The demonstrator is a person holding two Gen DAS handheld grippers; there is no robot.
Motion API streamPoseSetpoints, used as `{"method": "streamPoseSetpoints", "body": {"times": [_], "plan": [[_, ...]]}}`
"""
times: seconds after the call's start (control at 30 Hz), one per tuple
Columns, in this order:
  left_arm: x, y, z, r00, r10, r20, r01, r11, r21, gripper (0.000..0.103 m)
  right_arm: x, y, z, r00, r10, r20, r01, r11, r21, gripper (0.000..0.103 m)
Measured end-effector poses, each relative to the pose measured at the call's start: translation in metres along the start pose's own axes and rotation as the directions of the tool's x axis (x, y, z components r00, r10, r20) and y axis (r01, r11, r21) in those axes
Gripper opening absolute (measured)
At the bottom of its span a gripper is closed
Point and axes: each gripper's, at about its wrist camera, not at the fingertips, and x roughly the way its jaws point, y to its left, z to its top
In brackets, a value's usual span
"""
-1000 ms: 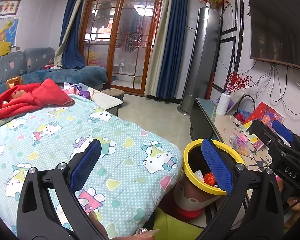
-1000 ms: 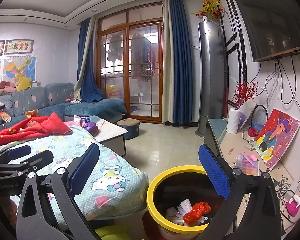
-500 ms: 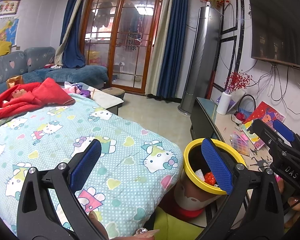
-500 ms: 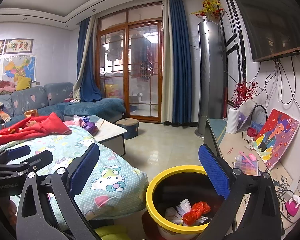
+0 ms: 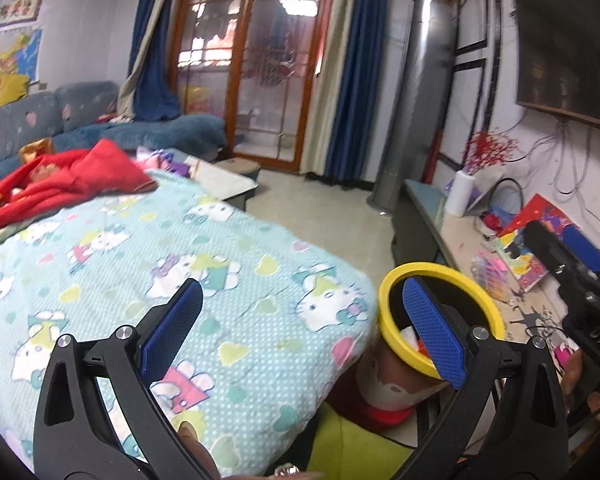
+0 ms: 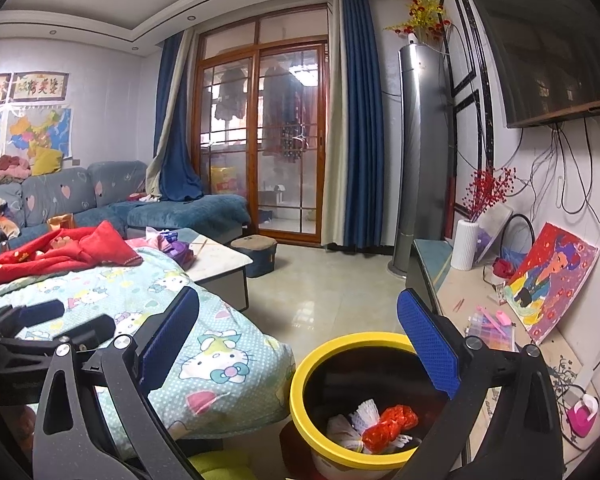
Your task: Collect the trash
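Right wrist view: the yellow-rimmed trash bin [image 6: 300,384] stands upright, mouth up, at the near right beside the Hello Kitty blanket [image 6: 204,364], with red and white trash [image 6: 380,424] inside. My right gripper [image 6: 298,340] hovers above it, spread wide and empty; my left gripper [image 5: 300,328] is likewise spread, holding nothing.

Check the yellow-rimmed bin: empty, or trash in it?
Not empty. The right wrist view shows the yellow-rimmed bin holding a red crumpled wrapper and white netting at the bottom, well below the rim.
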Motion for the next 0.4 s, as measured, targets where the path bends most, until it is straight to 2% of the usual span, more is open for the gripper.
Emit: {"method": "streamPoseSetpoints", "body": {"times": [0.1, 0.13, 0.17, 0.2, 0.23, 0.27, 0.3, 0.33, 0.37, 0.4], "plan": [[-0.006, 0.027, 0.003, 1.0, -0.004, -0.016, 0.003, 0.996, -0.084, 0.092, 0.008, 0.018, 0.007, 0.999, 0.048, 0.001, -0.048, 0.999, -0.017, 0.097], [-0.01, 0.043, 0.004, 0.999, 0.017, -0.029, -0.021, 0.992, -0.121, 0.092, 0.015, 0.03, 0.012, 0.994, 0.108, -0.016, -0.108, 0.994, -0.005, 0.097], [-0.015, 0.06, 0.005, 0.998, 0.047, -0.038, -0.052, 0.986, -0.156, 0.092, 0.022, 0.044, 0.016, 0.985, 0.167, -0.039, -0.167, 0.986, -0.003, 0.097], [-0.02, 0.076, 0.005, 0.996, 0.077, -0.044, -0.084, 0.979, -0.187, 0.092, 0.032, 0.069, 0.022, 0.967, 0.243, -0.074, -0.245, 0.97, -0.012, 0.097], [-0.031, 0.106, 0.004, 0.989, 0.137, -0.052, -0.146, 0.961, -0.237, 0.092, 0.039, 0.091, 0.025, 0.948, 0.302, -0.1, -0.306, 0.952, -0.027, 0.097], [-0.04, 0.13, 0.002, 0.98, 0.189, -0.061, -0.198, 0.942, -0.271, 0.092, 0.047, 0.121, 0.028, 0.914, 0.38, -0.141, -0.39, 0.919, -0.052, 0.097], [-0.05, 0.156, 0.0, 0.967, 0.245, -0.073, -0.256, 0.917, -0.305, 0.092, 0.053, 0.158, 0.028, 0.87, 0.458, -0.183, -0.478, 0.874, -0.087, 0.097], [-0.068, 0.196, -0.006, 0.941, 0.321, -0.103, -0.337, 0.874, -0.351, 0.092, 0.056, 0.187, 0.026, 0.832, 0.51, -0.218, -0.541, 0.834, -0.114, 0.097], [-0.08, 0.223, -0.011, 0.923, 0.364, -0.125, -0.384, 0.842, -0.379, 0.092, 0.061, 0.221, 0.023, 0.782, 0.561, -0.269, -0.607, 0.783, -0.132, 0.097], [-0.097, 0.256, -0.018, 0.892, 0.423, -0.163, -0.451, 0.794, -0.407, 0.092, 0.065, 0.252, 0.018, 0.743, 0.591, -0.313, -0.651, 0.746, -0.138, 0.097]]}}
